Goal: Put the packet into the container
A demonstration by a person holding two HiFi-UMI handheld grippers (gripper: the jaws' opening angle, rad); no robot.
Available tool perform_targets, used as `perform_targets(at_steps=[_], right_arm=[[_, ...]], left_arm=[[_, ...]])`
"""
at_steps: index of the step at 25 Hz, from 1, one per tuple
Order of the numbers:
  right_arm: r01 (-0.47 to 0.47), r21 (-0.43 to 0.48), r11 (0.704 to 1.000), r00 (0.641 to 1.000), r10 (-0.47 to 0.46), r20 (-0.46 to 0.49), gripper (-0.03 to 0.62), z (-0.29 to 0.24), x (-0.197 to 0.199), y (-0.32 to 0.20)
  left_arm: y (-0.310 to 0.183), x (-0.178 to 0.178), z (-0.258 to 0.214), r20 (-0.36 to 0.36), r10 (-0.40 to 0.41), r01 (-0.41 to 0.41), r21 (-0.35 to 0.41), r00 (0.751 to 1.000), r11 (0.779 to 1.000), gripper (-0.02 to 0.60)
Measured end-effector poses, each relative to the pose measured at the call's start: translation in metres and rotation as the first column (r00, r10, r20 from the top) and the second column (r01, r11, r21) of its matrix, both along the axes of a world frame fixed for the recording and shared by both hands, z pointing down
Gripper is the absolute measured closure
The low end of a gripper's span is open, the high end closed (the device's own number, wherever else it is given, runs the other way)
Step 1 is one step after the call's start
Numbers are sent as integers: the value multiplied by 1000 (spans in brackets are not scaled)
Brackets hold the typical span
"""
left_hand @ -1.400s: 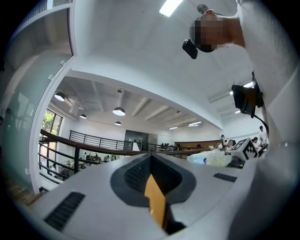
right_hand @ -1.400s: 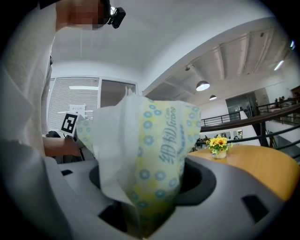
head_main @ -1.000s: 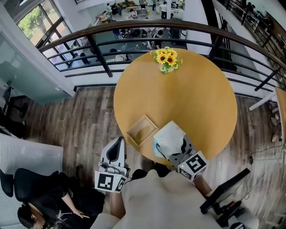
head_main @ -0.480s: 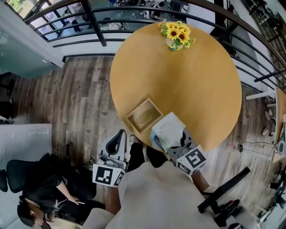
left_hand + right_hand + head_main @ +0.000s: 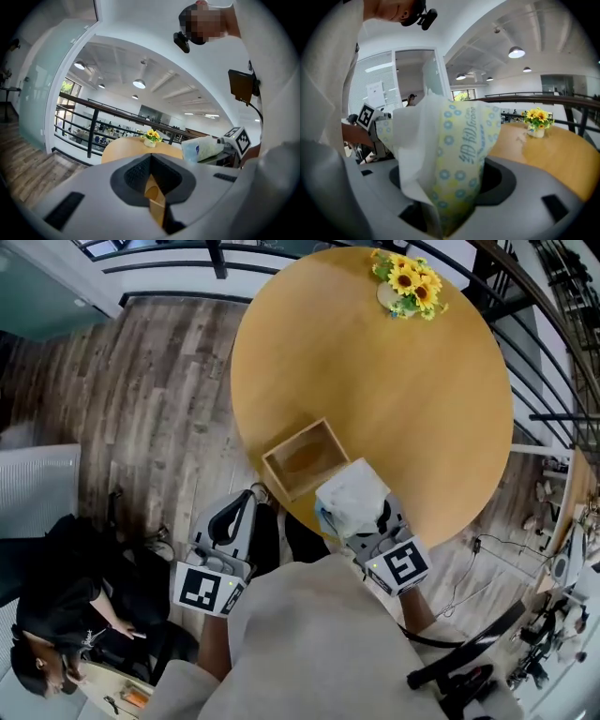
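An open wooden container (image 5: 305, 457) stands on the round wooden table (image 5: 394, 381), near its front edge. My right gripper (image 5: 354, 521) is shut on a soft white tissue packet (image 5: 353, 501) with blue and yellow dots, held just right of the container and above the table rim. In the right gripper view the packet (image 5: 454, 154) fills the space between the jaws. My left gripper (image 5: 234, 521) hangs off the table's edge, left of the container, with its jaws together and nothing held. The left gripper view shows the packet (image 5: 201, 149) at the right.
A small vase of sunflowers (image 5: 408, 282) stands at the table's far side. A dark railing runs behind the table. A person in black (image 5: 66, 615) sits at the lower left on the wooden floor. A black stand (image 5: 469, 662) is at the lower right.
The head view has swung, so the table sits higher and more to the right. The right gripper still holds the packet beside the container; the left gripper stays low at the edge.
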State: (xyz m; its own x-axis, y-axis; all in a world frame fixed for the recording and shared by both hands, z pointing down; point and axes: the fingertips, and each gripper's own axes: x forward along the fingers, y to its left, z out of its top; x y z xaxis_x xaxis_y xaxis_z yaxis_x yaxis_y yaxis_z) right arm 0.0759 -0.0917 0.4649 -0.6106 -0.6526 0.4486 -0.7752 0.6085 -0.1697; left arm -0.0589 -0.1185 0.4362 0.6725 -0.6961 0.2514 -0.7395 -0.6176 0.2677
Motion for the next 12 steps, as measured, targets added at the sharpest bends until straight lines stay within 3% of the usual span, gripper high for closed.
perform_targets(at_steps=[3, 7, 9, 12], right_arm=[[145, 74, 987, 981, -133, -140, 298, 2, -3, -15], [269, 0, 963, 936, -261, -237, 298, 12, -7, -25], [376, -6, 927, 876, -358, -324, 298, 16, -13, -30], [518, -12, 855, 755, -464, -463, 298, 29, -20, -32]], left_arm=[[-1, -9, -1, -12, -36, 36, -4, 999, 999, 577], [1, -24, -1, -22, -103, 103, -3, 994, 995, 577], [2, -31, -2, -29, -137, 137, 0, 990, 991, 577], [5, -40, 1, -37, -174, 174, -6, 984, 985, 577]])
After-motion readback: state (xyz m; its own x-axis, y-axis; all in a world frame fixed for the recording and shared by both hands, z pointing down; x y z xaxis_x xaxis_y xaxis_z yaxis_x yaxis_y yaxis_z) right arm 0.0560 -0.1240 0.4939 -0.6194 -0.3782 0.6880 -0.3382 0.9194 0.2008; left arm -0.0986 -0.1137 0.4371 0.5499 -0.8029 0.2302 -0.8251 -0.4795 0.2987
